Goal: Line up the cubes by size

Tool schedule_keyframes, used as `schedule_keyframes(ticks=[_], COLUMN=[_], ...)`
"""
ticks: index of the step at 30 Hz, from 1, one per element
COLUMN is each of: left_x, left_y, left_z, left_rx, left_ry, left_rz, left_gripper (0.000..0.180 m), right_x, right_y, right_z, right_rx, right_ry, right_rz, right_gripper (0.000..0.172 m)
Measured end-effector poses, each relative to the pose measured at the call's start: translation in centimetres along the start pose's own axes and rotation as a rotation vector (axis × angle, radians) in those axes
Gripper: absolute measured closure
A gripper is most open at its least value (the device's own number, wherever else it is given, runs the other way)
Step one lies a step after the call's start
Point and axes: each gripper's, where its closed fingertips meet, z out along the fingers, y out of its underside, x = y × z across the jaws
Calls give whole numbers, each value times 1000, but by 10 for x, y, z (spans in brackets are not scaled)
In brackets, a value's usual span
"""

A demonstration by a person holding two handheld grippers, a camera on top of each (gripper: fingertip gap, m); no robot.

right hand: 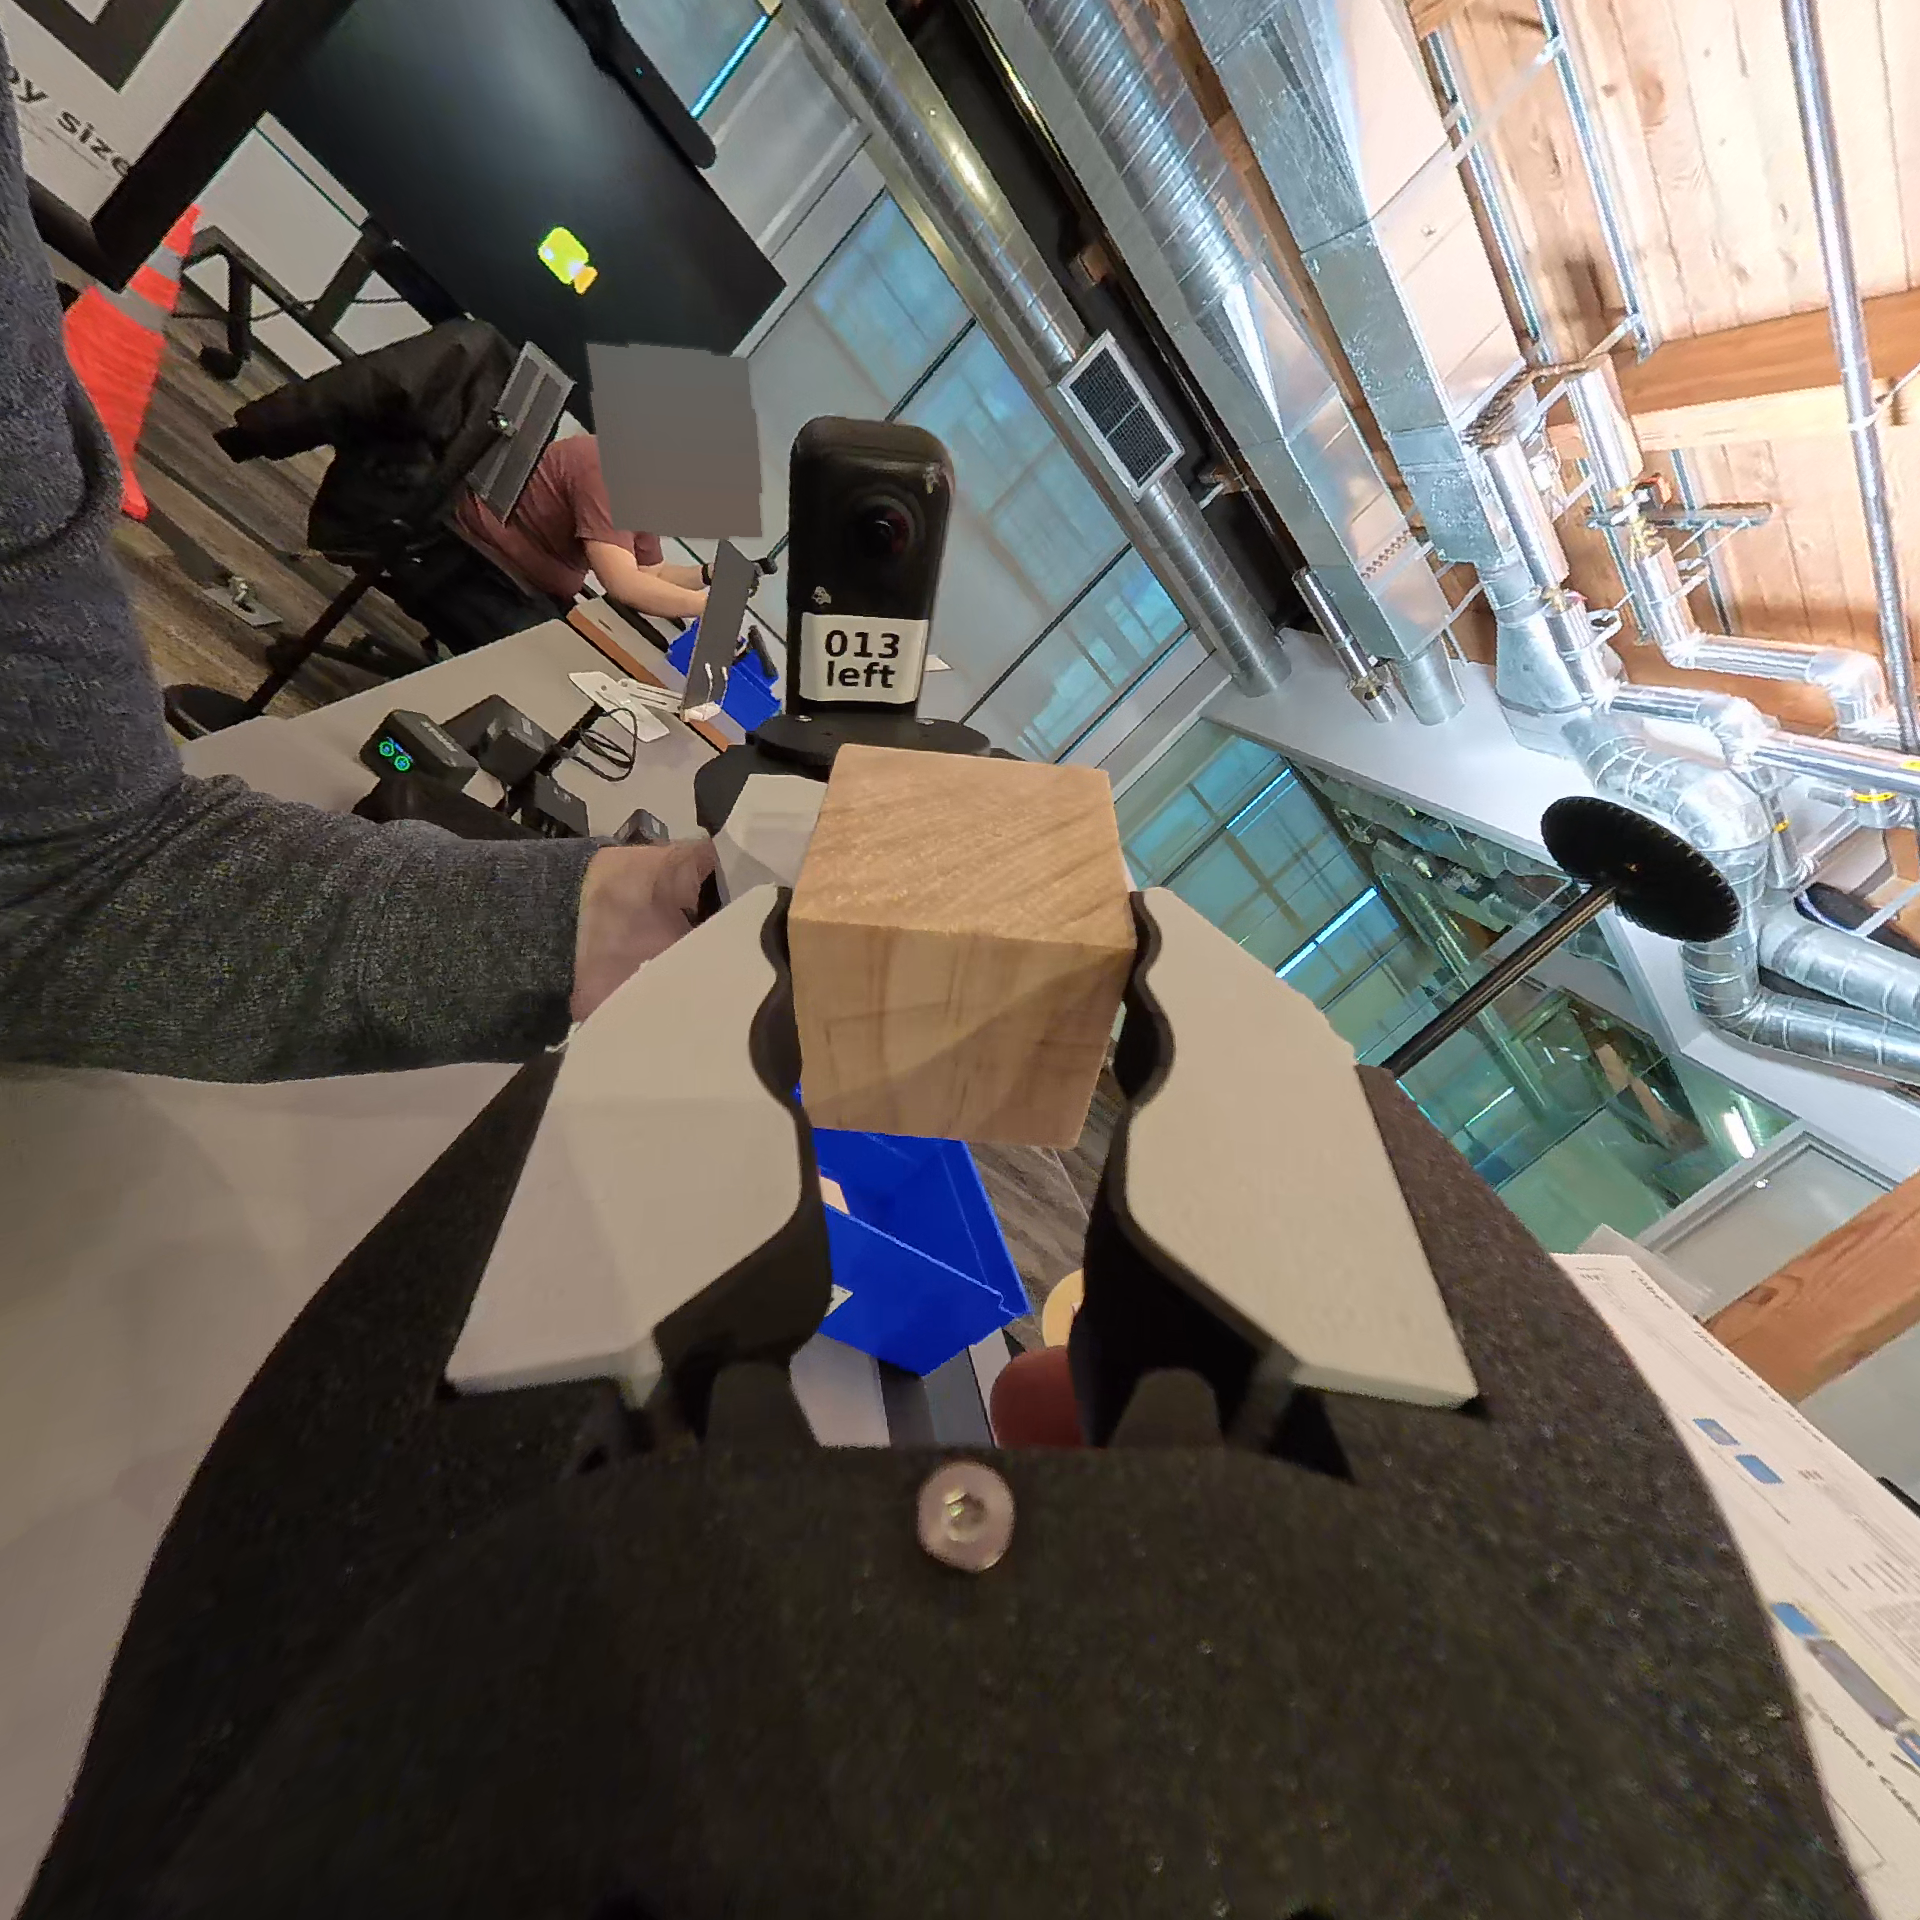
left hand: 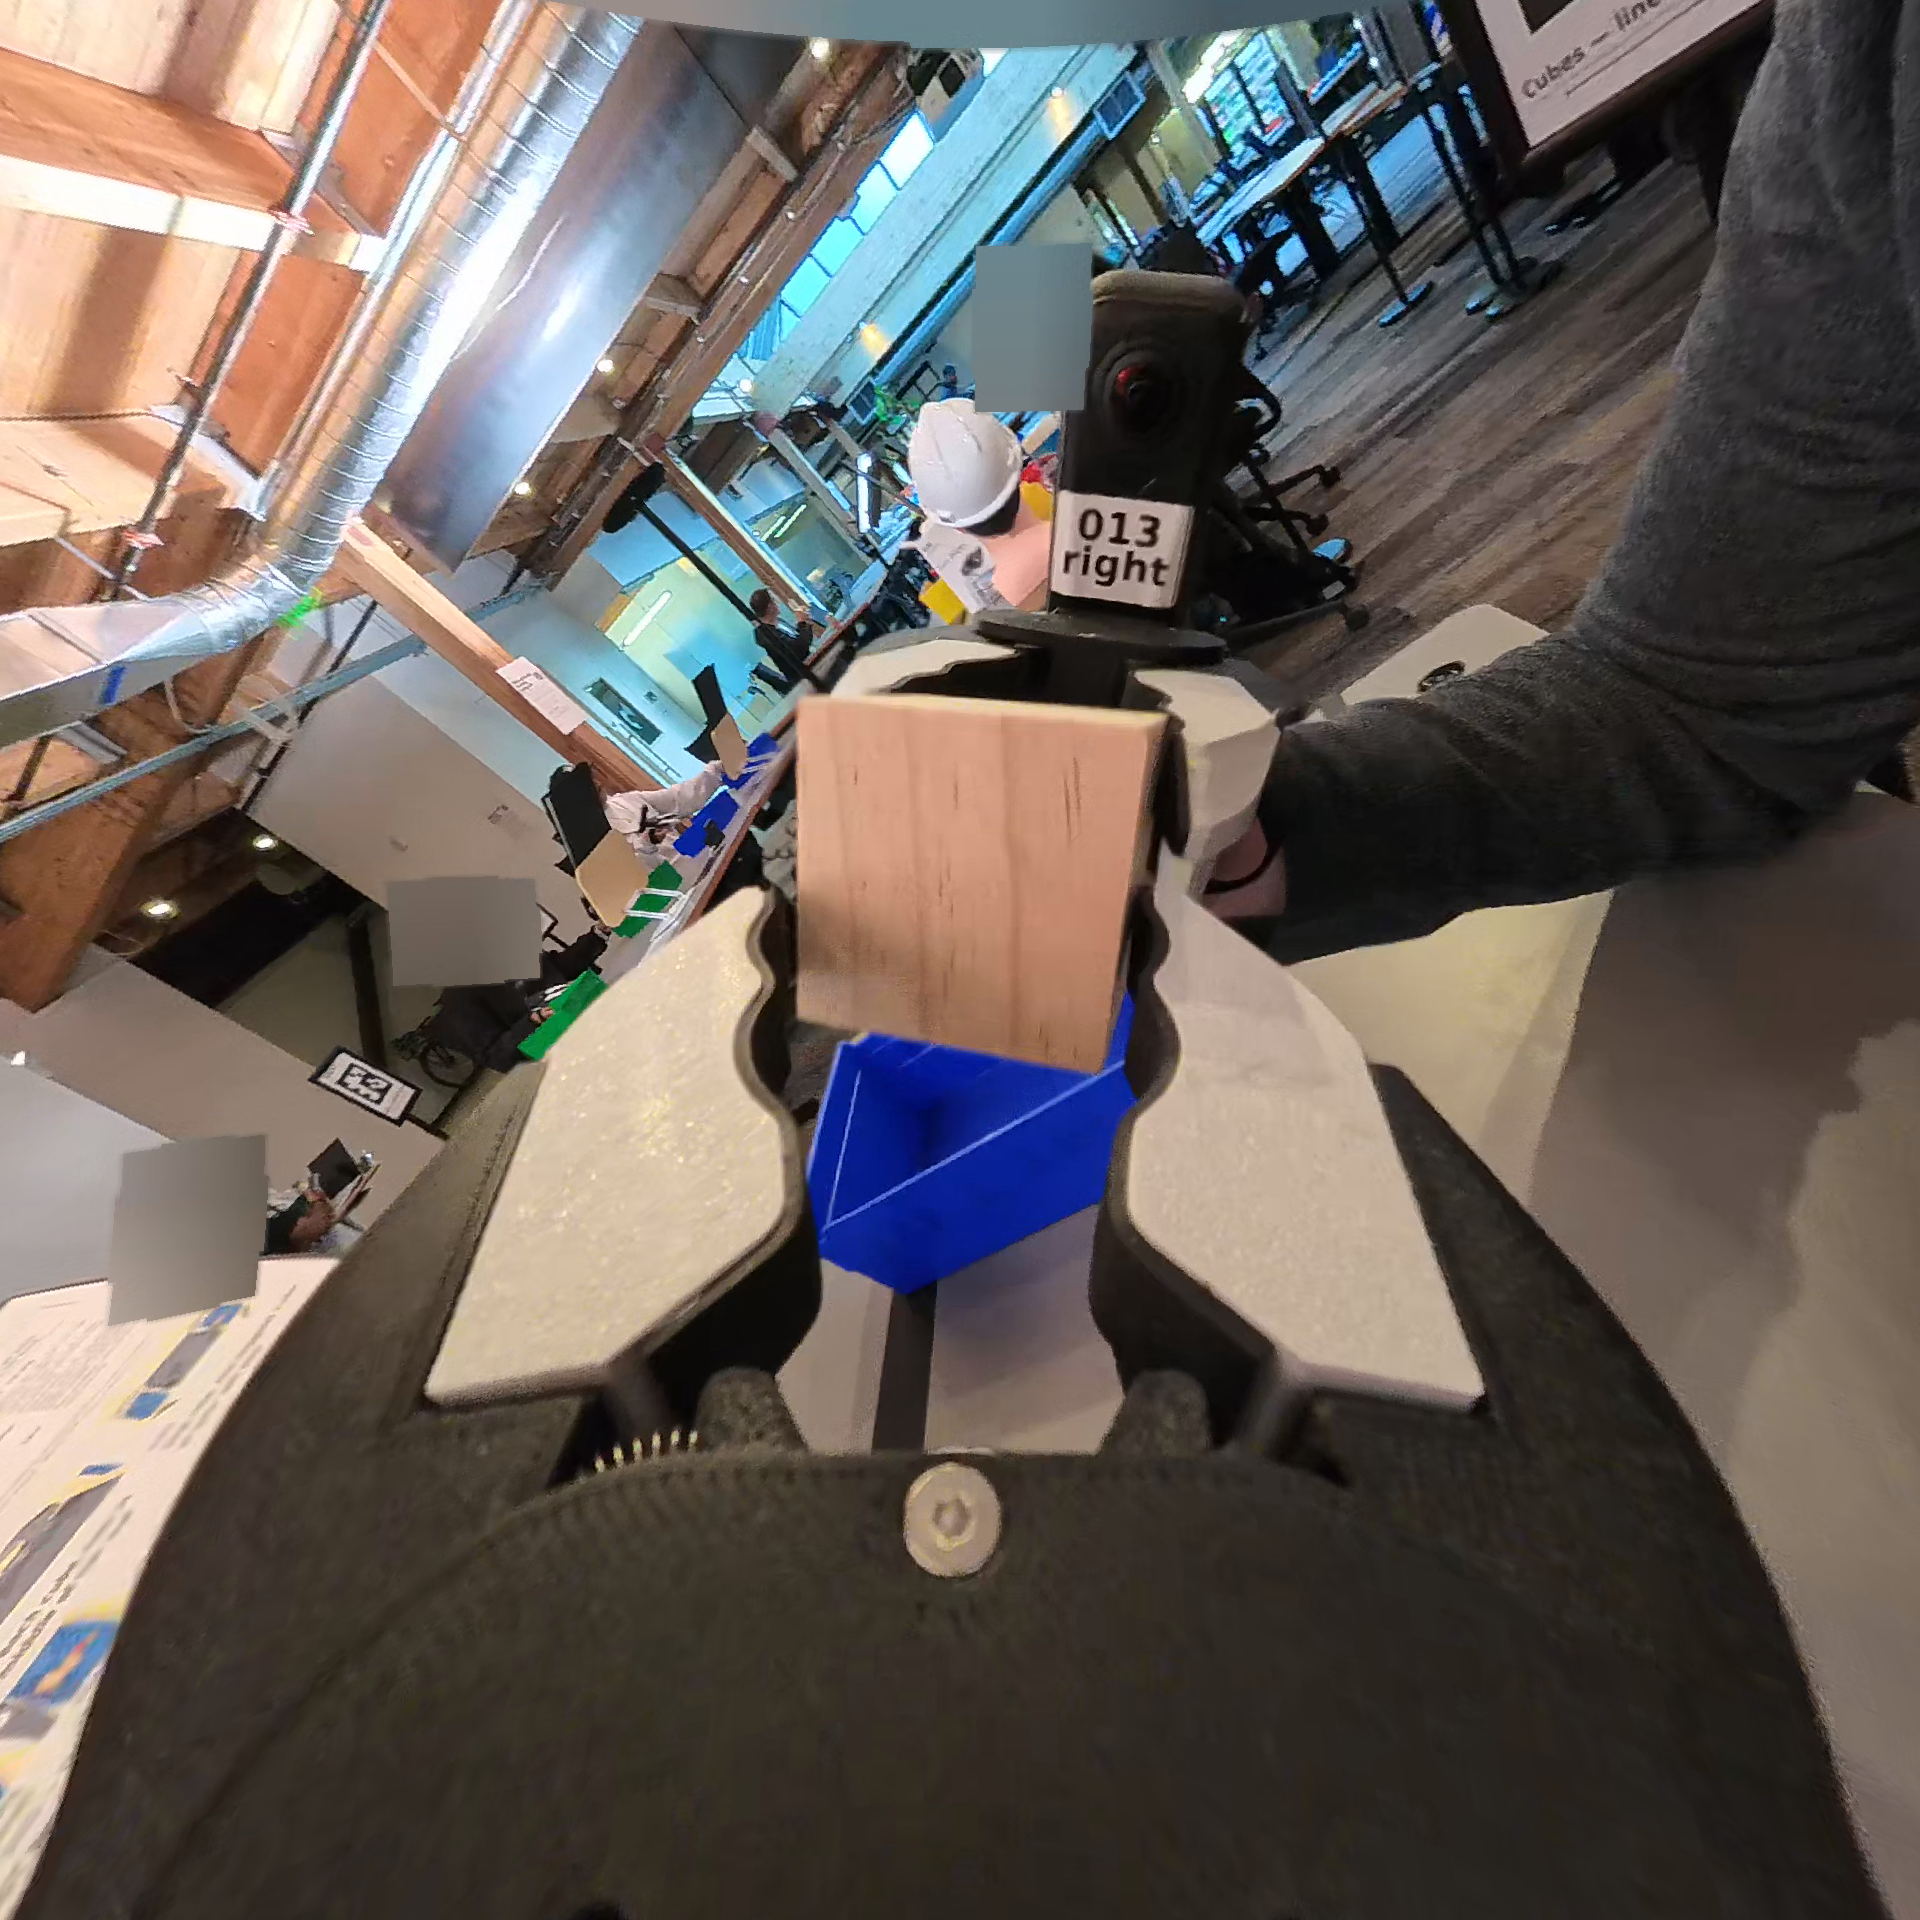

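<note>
Tan wood-grained cube (right hand: 961, 966), blue bin (left hand: 966, 1153)

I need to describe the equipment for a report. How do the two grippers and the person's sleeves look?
Each gripper has a rough black body, light grey finger plates with wavy black inner edges, and a silver screw. A black camera with a white label stands on each. The sleeves are dark grey knit.

Blue plastic bin (left hand: 966, 1164): partly covered by the light wooden cube (left hand: 966, 883).
Printed paper sheet (left hand: 62, 1475): blurred, cut off at the edge.
</note>
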Motion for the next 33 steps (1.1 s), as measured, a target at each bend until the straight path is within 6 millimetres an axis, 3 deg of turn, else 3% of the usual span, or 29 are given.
schedule_keyframes(ticks=[3, 6, 8, 13, 17, 22, 28, 33], left_x=[-12, -28, -37, -53, -51, -50, -49, -49], left_y=[1, -1, -3, -3, -9, 1, 8, 13], left_z=[-13, -32, -45, -70, -75, -72, -65, -65], left_rx=[-12, -27, -31, -123, -129, -205, -242, -277], left_ry=[-55, -139, -187, -300, -297, -291, -283, -287], left_rz=[-4, 9, 21, 68, 92, 113, 127, 137], left_gripper=[127, 152, 178, 180, 180, 180, 180, 180], right_x=[11, 33, 49, 80, 93, 84, 47, 30], right_y=[-3, 4, 17, 93, 152, 218, 291, 324], right_z=[-11, -35, -59, -136, -197, -245, -276, -285], right_rx=[-21, -123, -242, -667, -926, -1120, -1344, -1429], right_ry=[22, 75, 109, 120, 46, -97, -331, -472], right_rz=[-7, -64, -92, -129, -18, 160, 262, 337], right_gripper=[113, 113, 113, 113, 113, 113, 112, 113])
